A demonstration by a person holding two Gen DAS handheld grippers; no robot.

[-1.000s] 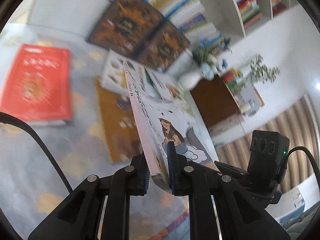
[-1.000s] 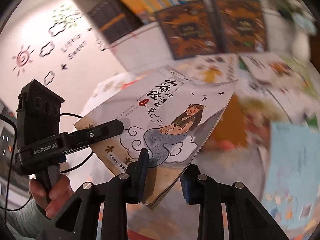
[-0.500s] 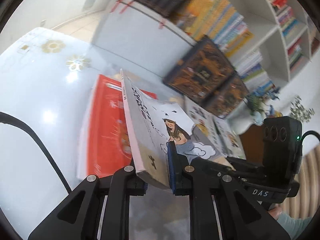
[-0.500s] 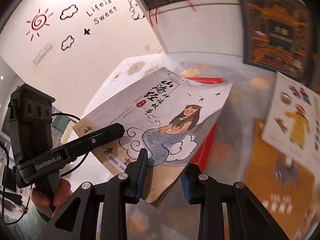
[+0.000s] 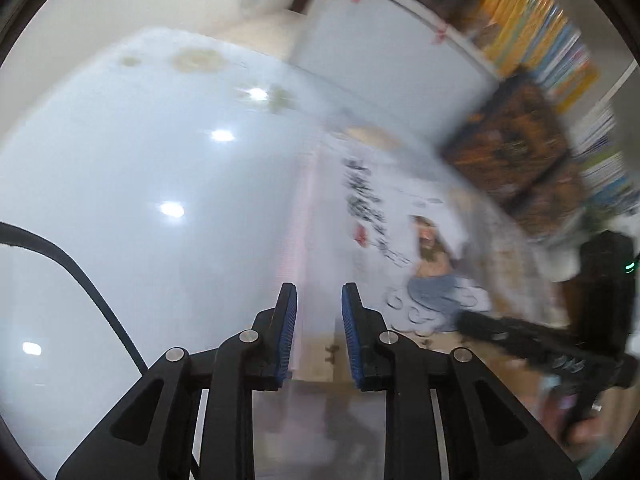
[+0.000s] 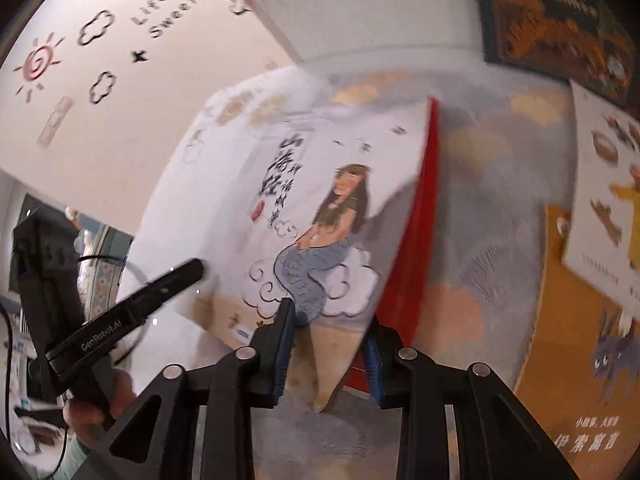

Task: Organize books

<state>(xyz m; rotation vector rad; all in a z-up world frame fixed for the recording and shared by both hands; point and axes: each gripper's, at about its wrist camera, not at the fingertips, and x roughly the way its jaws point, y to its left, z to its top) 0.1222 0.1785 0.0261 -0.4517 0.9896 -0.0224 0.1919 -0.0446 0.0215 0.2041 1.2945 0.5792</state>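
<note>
Low in the frame, the right gripper (image 6: 328, 344) pinches the mermaid book (image 6: 320, 216) by its lower edge, over the red book (image 6: 420, 216) at centre. The left gripper (image 5: 318, 336) is opening, pads clear. Best lowered flat and square before release.

We're getting bright, even room light here. The glossy surface (image 5: 120, 200) throws back several white glare spots. Motion blur smears the bookshelf (image 5: 532, 24) and the mermaid book (image 5: 420, 248) in the left view; the right view is sharper, with soft shadows. Fisheye bending and dark corners ring both pictures.
</note>
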